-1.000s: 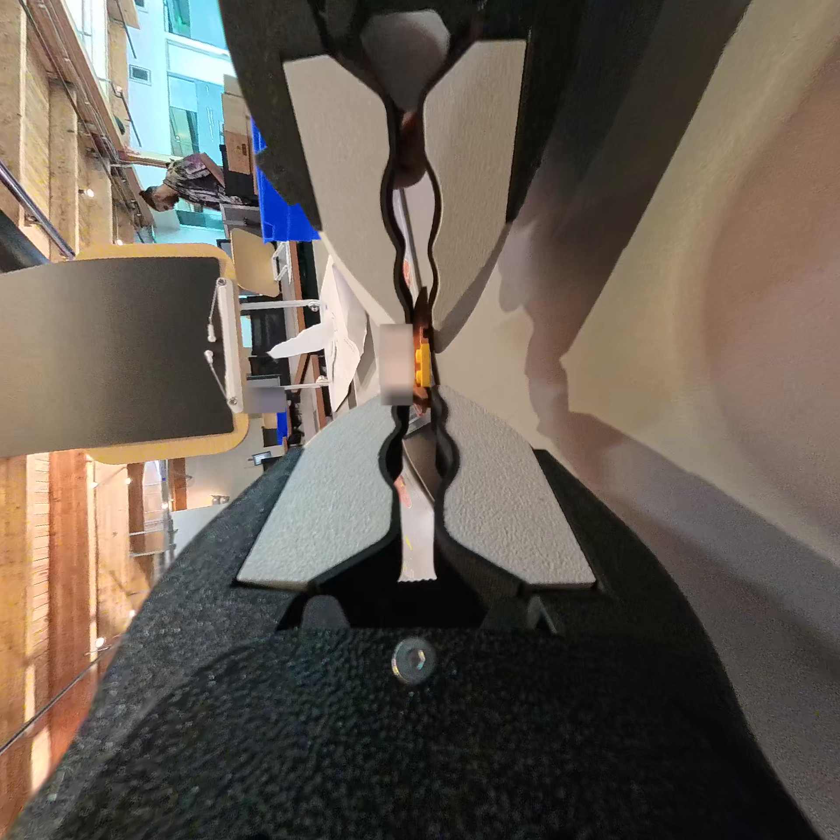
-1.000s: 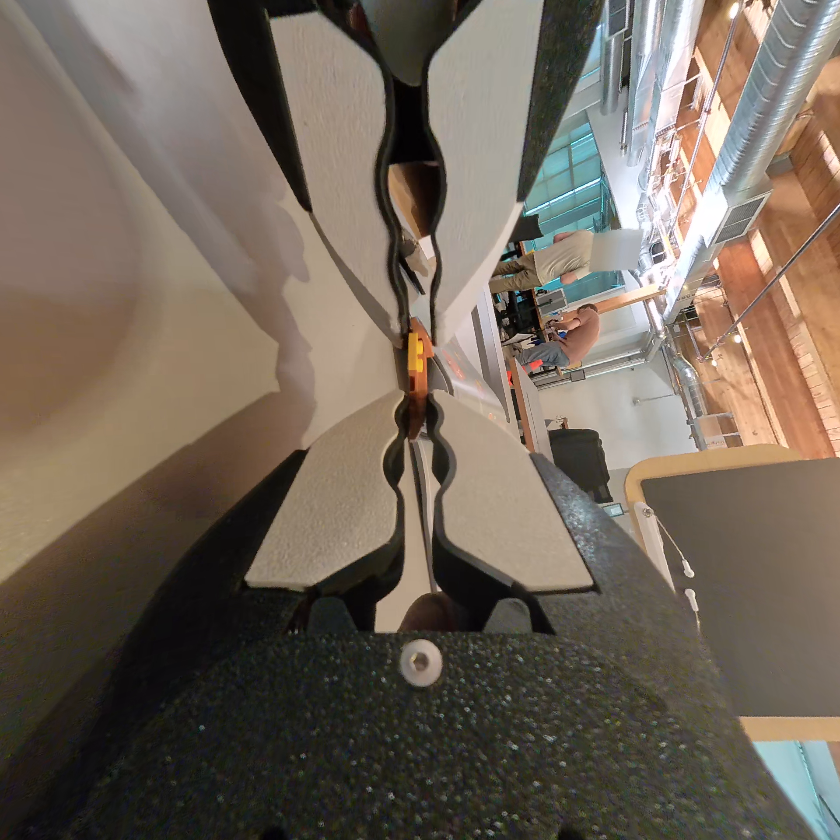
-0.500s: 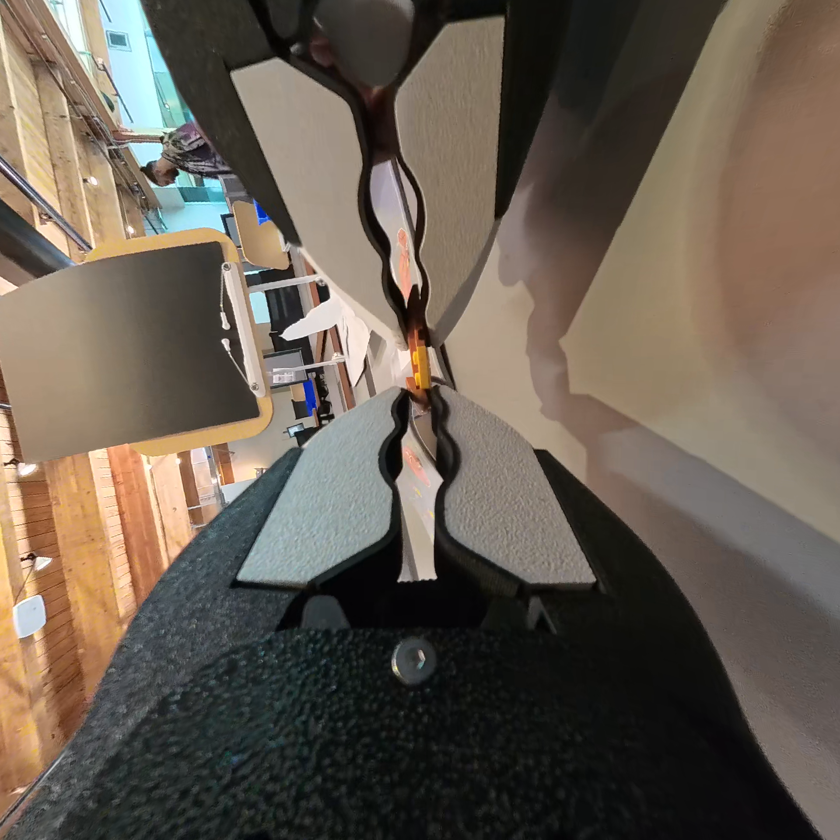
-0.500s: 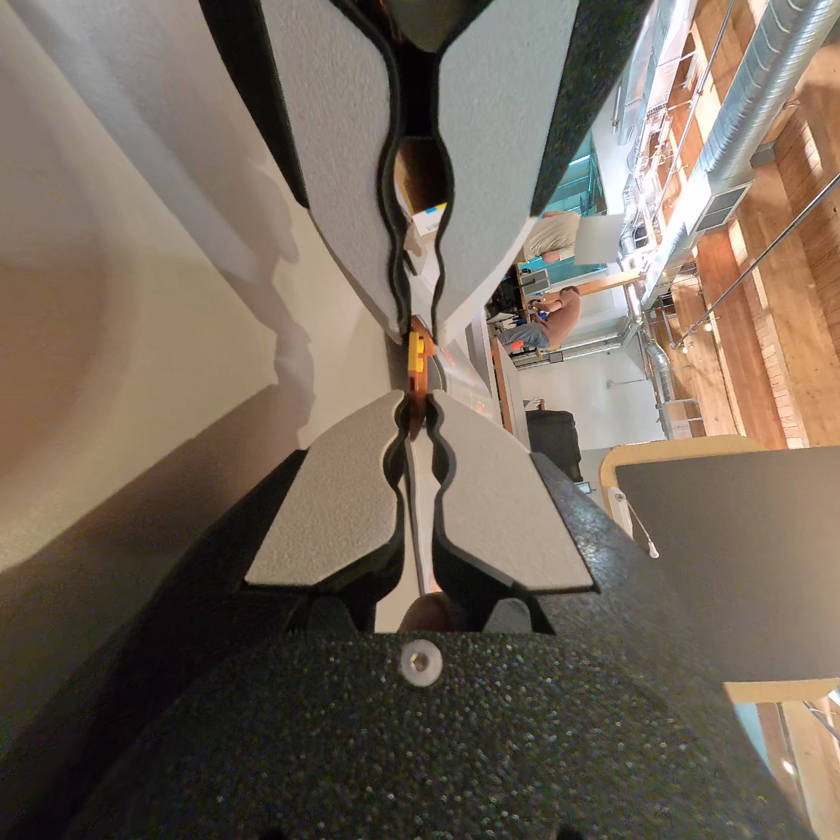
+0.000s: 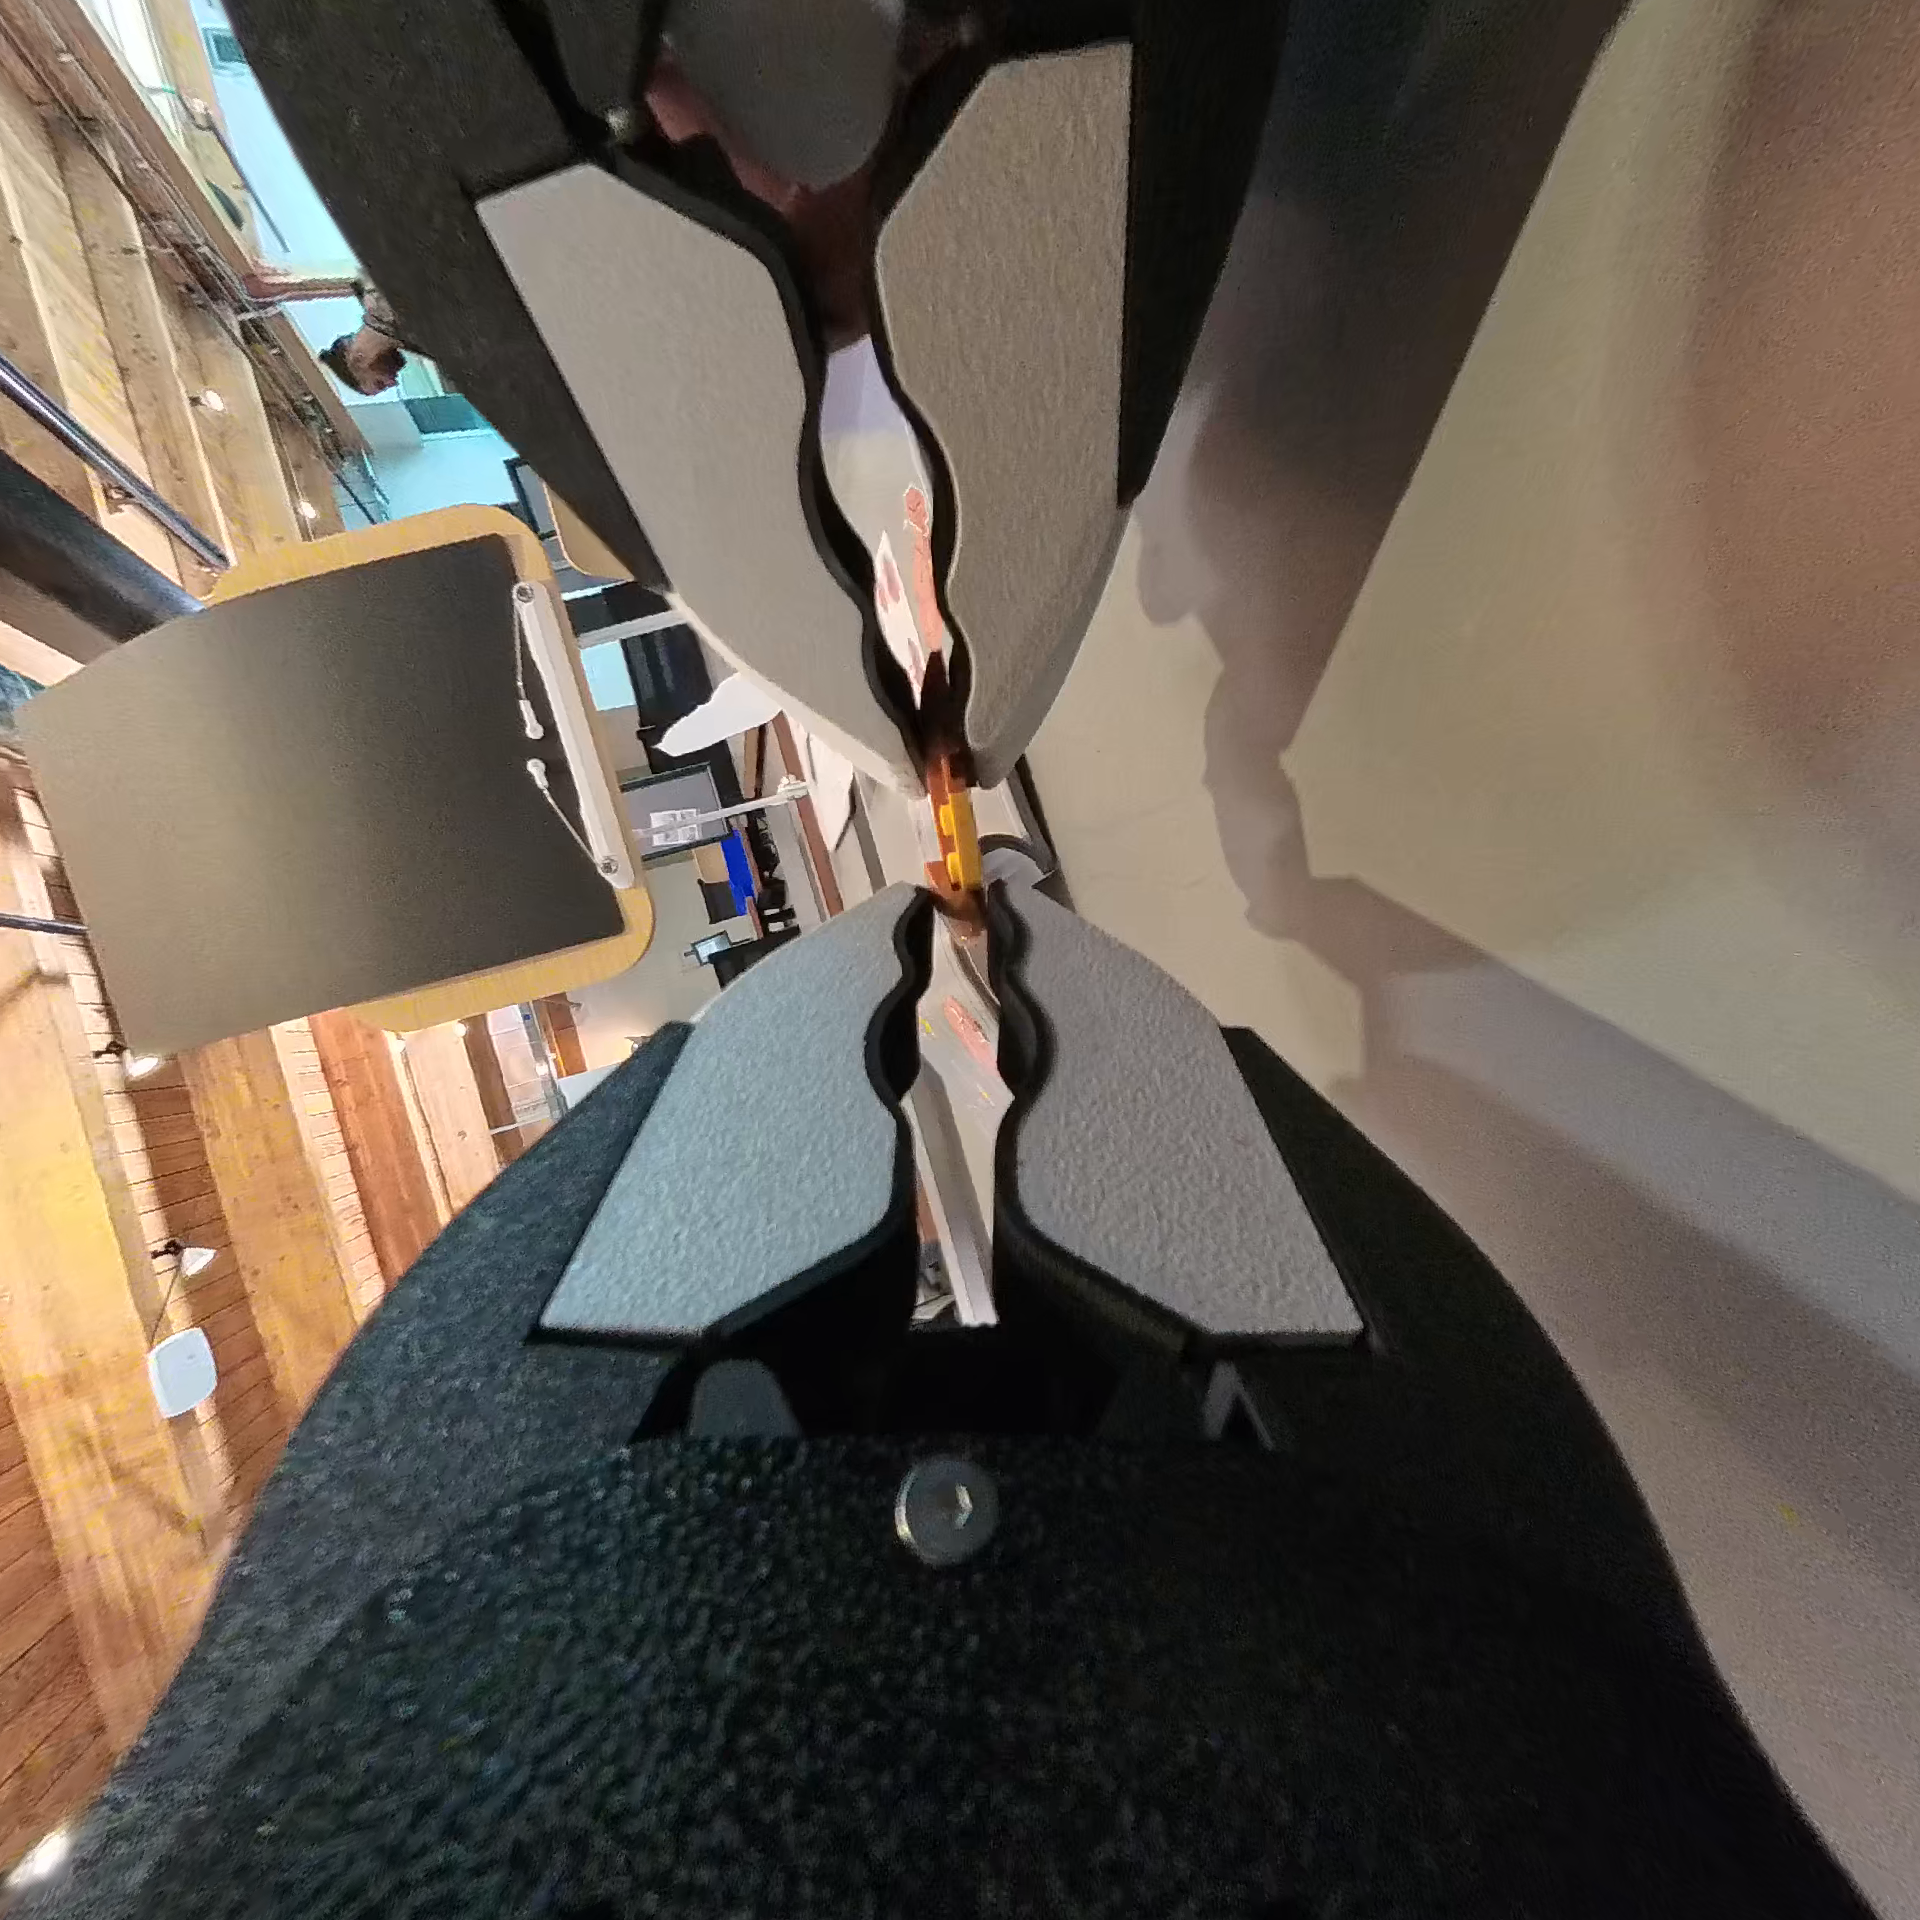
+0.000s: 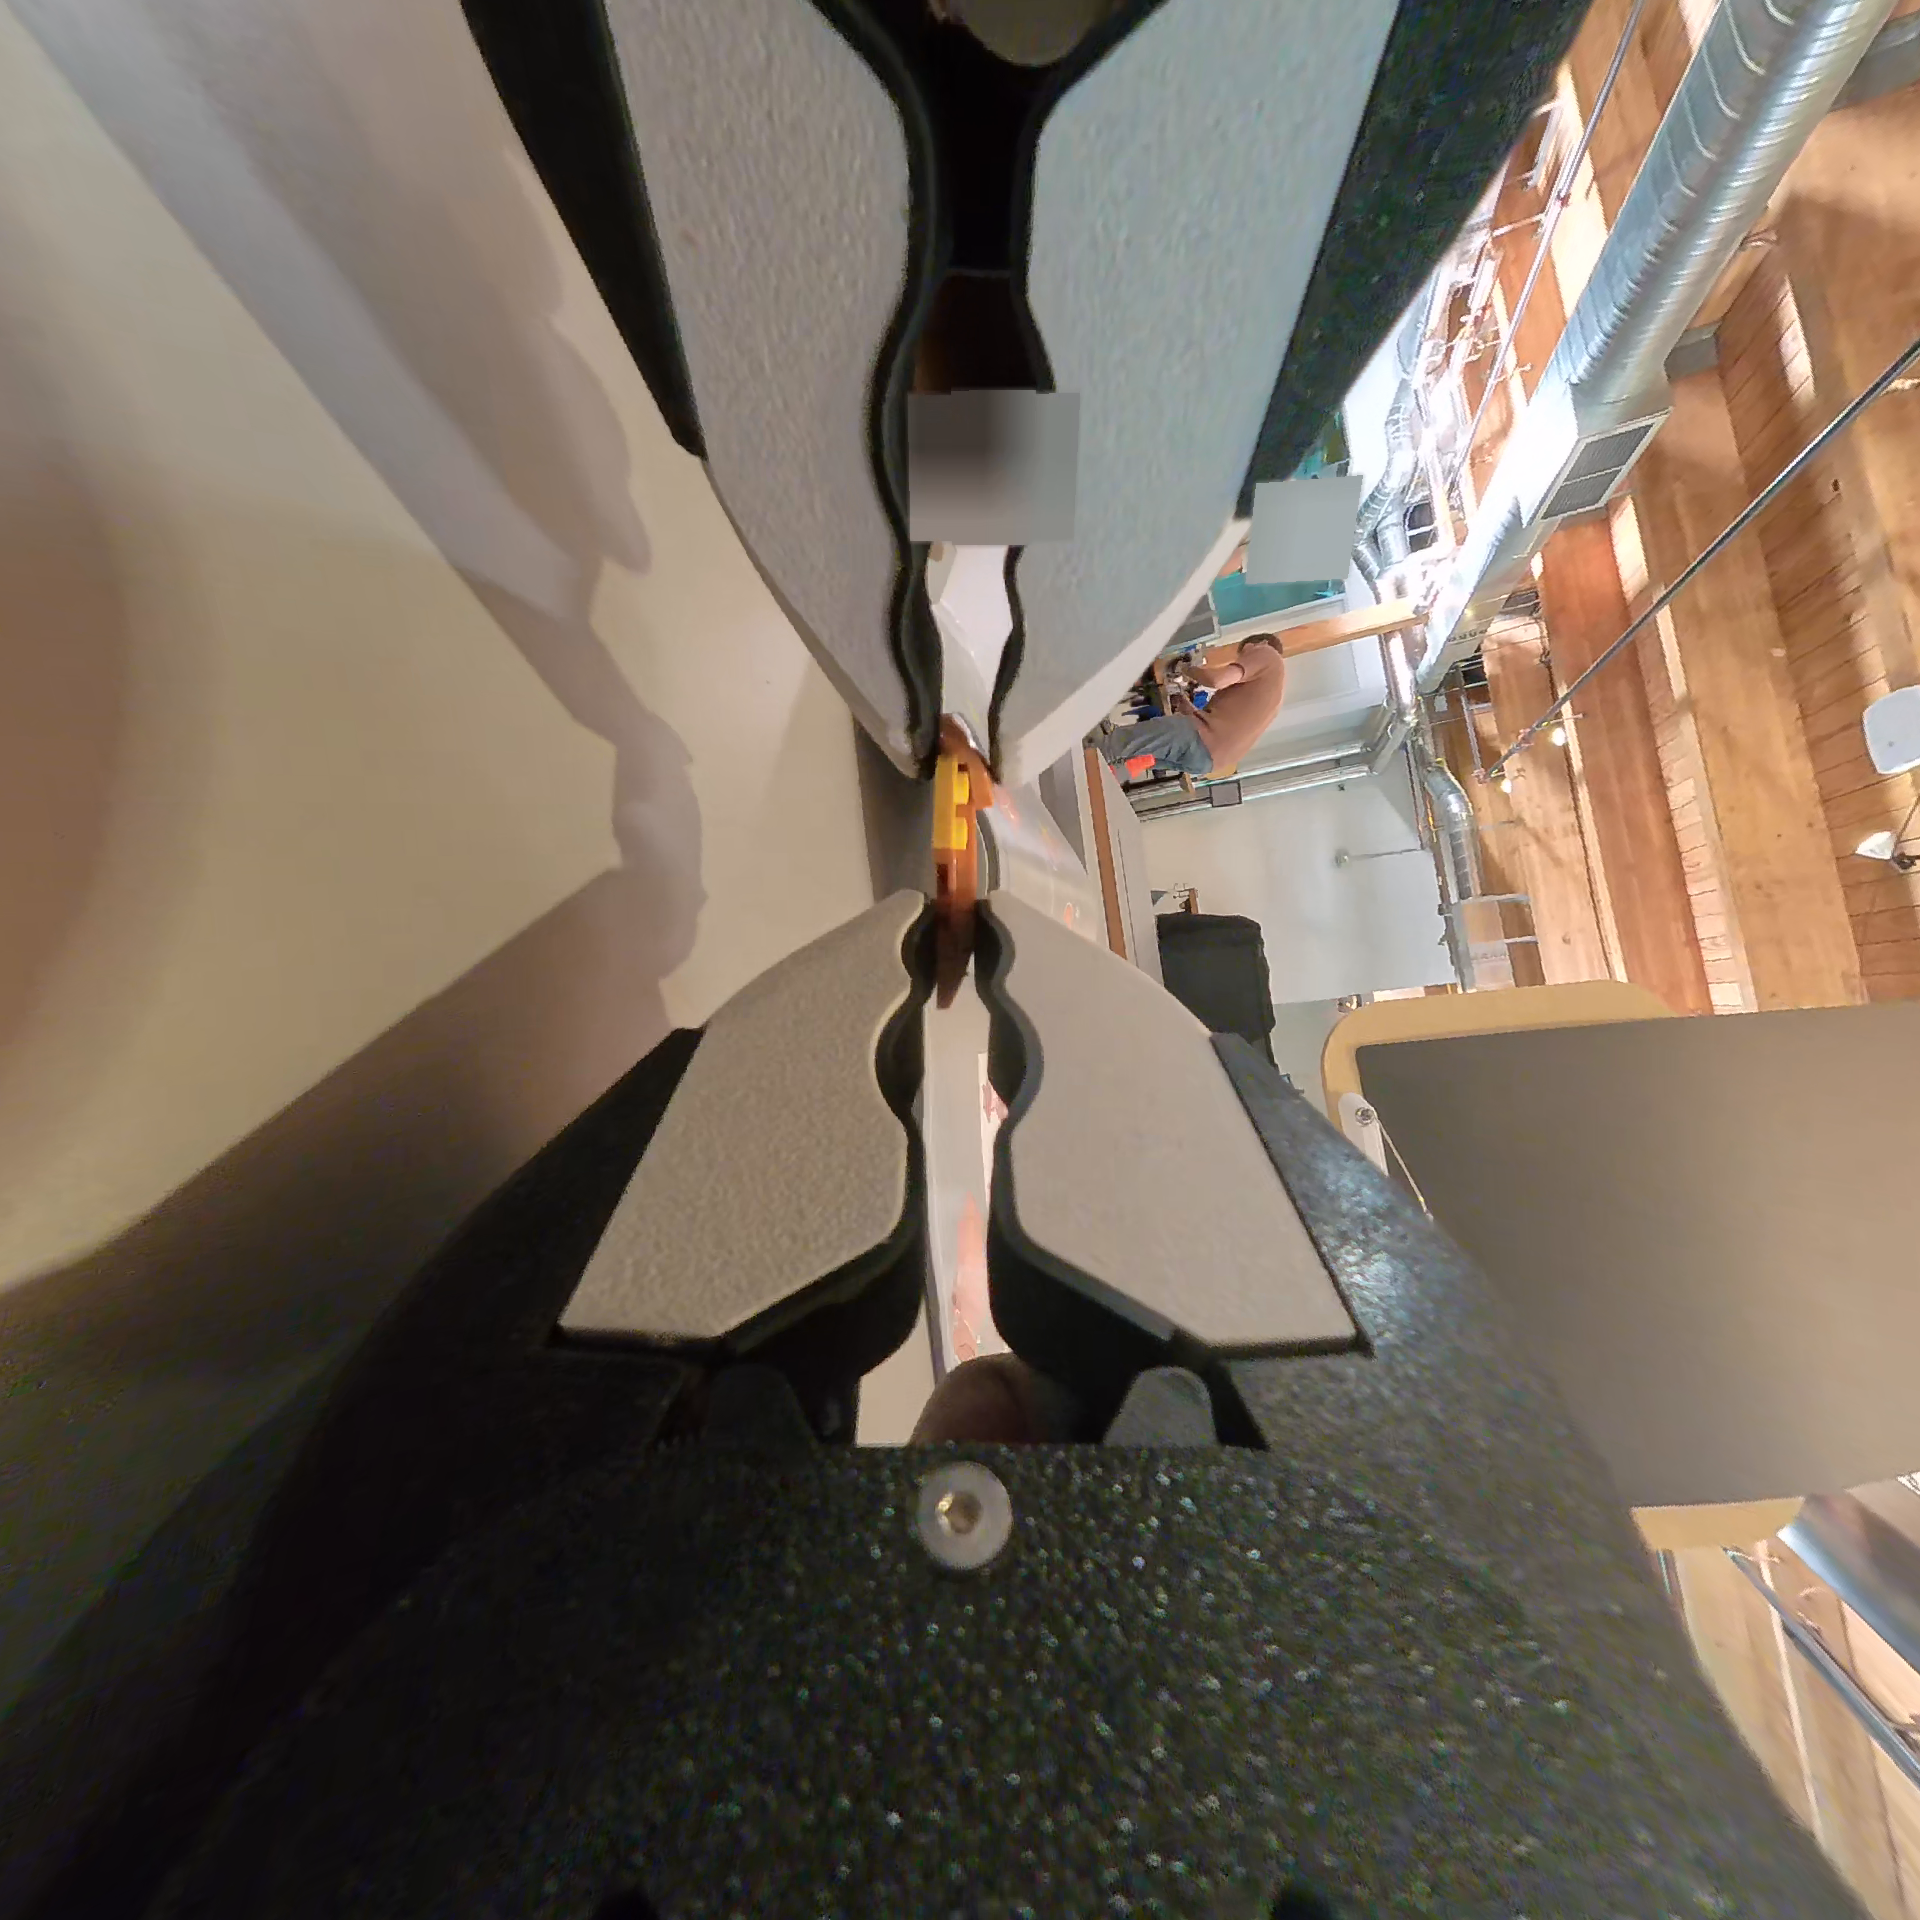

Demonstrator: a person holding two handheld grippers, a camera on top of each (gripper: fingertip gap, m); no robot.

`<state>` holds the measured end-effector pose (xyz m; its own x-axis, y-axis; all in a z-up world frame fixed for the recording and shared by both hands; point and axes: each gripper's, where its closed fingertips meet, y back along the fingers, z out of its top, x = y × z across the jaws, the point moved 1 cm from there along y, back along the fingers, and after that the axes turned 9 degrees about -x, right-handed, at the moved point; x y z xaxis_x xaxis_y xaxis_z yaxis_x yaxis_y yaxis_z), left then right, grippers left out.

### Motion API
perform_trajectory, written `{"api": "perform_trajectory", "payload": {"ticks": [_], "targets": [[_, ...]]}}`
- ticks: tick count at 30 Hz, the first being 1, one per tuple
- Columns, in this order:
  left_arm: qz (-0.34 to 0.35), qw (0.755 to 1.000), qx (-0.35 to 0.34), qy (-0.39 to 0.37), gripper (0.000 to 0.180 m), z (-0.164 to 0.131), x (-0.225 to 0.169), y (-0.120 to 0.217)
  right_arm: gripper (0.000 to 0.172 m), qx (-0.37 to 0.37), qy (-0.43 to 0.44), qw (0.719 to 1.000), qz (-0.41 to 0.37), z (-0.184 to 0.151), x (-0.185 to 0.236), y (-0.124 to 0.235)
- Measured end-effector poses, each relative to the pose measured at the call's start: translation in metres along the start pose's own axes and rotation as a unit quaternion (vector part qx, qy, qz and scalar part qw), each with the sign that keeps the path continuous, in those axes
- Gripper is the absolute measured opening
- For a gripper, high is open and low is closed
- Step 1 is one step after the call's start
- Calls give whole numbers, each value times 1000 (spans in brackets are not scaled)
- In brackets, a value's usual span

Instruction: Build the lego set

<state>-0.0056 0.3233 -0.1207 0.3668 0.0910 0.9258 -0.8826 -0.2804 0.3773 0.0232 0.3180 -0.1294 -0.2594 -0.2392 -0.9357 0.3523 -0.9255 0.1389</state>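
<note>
My left gripper [image 5: 958,902] and right gripper [image 6: 951,920] face each other tip to tip. Between them is a small stack of a thin orange-brown brick [image 5: 943,774] and a yellow brick [image 5: 964,844]. In the left wrist view my own pads [image 5: 1023,935] press on the stack's near end, and the right gripper [image 5: 948,756] pinches the far end. In the right wrist view the orange-brown brick [image 6: 954,940] sits between my own pads [image 6: 904,935]. The yellow brick [image 6: 948,810] lies beyond them, and the left gripper [image 6: 956,756] closes on the far end.
A pale flat surface [image 5: 1558,623] runs close along one side of both grippers and also shows in the right wrist view [image 6: 312,727]. A black board with a wooden rim [image 5: 312,790] [image 6: 1662,1247] stands on the other side. A person [image 6: 1226,707] sits far off at a bench.
Both grippers have turned a little together, so the background has shifted. Each keeps its grip on the brick stack; the jaws have not moved.
</note>
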Motion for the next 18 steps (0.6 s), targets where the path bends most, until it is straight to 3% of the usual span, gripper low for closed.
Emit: {"api": "perform_trajectory", "payload": {"ticks": [18], "targets": [[-6,1000,2,1,6,4,1,4,6,19,19,1000,-9,-5,0,0]]}}
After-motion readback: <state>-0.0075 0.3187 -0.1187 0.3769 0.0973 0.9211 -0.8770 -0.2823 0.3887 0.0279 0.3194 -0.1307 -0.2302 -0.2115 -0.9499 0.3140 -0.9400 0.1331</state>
